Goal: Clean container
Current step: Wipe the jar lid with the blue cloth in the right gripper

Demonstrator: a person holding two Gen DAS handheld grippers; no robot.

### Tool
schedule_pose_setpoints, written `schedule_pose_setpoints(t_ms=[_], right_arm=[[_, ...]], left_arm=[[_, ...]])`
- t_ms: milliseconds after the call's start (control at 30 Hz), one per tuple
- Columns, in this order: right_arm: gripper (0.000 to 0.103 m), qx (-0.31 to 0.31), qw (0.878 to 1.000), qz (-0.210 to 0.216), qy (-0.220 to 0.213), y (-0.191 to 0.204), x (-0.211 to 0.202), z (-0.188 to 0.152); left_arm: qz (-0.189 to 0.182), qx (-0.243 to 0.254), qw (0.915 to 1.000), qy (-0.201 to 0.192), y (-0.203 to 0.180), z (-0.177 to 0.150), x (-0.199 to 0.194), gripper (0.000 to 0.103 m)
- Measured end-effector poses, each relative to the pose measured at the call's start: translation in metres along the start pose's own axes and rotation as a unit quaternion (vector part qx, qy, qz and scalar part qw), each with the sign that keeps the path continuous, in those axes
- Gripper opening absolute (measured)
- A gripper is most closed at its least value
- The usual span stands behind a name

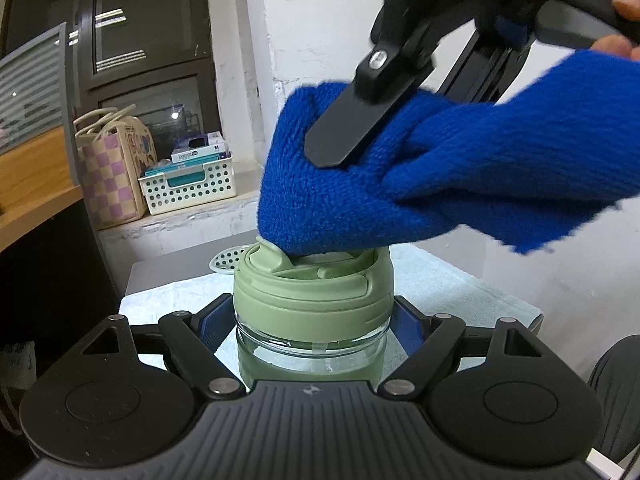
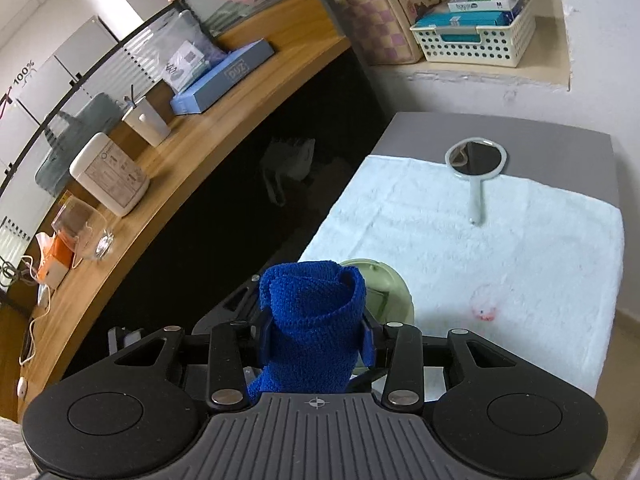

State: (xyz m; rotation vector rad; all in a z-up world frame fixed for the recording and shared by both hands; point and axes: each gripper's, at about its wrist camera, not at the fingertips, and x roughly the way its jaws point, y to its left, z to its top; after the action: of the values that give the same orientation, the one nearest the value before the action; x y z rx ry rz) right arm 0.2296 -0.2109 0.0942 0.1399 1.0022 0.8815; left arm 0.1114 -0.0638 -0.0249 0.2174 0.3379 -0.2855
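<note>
Standing upright on the white towel [image 2: 460,240], the container [image 1: 312,312] is a clear glass jar with a sage-green lid, long axis vertical. The left gripper [image 1: 312,320] has it from the side, jaws clamped on the glass body just under the lid's rim, blue pads on either flank. So the jar looks pinned in place.

The right gripper [image 2: 316,328] comes in from above the container, jaws closed on a folded blue cloth [image 1: 360,192]. The cloth's lower bulge touches the top of the lid, on the recessed face beside the flip tab. The rest of the cloth hangs off to the right of the container.

Key relation: the lid lies directly below the right jaws, along their pointing direction. In the right wrist view, only a sliver of green lid shows past the cloth. The right gripper is the working one; the left only steadies.

Judgement: wiping of the lid top is under way; the glass sides look not yet done.

Beyond the container on the towel lies a hand mirror [image 2: 476,160]. A faint pink stain [image 2: 485,309] sits on the towel to the container's right.
</note>
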Motion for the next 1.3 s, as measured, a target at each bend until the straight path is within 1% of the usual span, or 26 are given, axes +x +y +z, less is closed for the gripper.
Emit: schedule_pose_setpoints(t_ms=[133, 300, 433, 533, 667, 733, 867, 1000, 1133, 1300], right_arm=[[0.043, 0.007, 1.0, -0.018, -0.01, -0.005, 0.001, 0.002], [0.042, -0.002, 0.999, -0.027, -0.017, -0.003, -0.009, 0.003], [0.043, -0.015, 1.0, -0.006, 0.004, 0.004, -0.009, -0.003], [0.043, -0.026, 0.999, -0.001, 0.019, 0.006, -0.003, -0.007], [0.043, -0.031, 0.999, -0.012, 0.012, 0.006, 0.001, -0.005], [0.043, -0.034, 0.999, -0.033, 0.003, 0.005, 0.001, -0.002], [0.043, -0.034, 0.999, -0.035, -0.007, 0.005, -0.008, 0.001], [0.043, -0.041, 0.999, -0.016, 0.003, 0.011, -0.012, -0.004], [0.043, -0.047, 0.999, 0.001, 0.024, 0.015, -0.004, -0.011], [0.043, -0.049, 0.999, 0.001, 0.024, 0.012, -0.003, -0.012]], left_arm=[[0.002, 0.008, 1.0, -0.003, -0.004, -0.002, -0.003, 0.087], [0.002, 0.004, 1.0, -0.003, -0.002, -0.002, -0.001, 0.087], [0.001, 0.003, 1.0, -0.003, -0.001, -0.001, 0.0, 0.087], [0.004, -0.003, 1.0, -0.002, -0.001, -0.001, -0.001, 0.087], [0.0, -0.016, 0.9999, 0.002, 0.004, -0.001, 0.0, 0.087], [0.0, -0.016, 0.9999, 0.001, 0.005, -0.001, -0.001, 0.087], [0.0, -0.019, 0.9998, 0.0, 0.007, -0.001, 0.0, 0.087], [-0.003, -0.026, 0.9997, 0.002, 0.009, -0.001, 0.001, 0.087], [-0.003, -0.028, 0.9996, 0.002, 0.01, 0.0, 0.002, 0.087], [-0.003, -0.036, 0.9993, 0.001, 0.013, -0.001, 0.002, 0.087]])
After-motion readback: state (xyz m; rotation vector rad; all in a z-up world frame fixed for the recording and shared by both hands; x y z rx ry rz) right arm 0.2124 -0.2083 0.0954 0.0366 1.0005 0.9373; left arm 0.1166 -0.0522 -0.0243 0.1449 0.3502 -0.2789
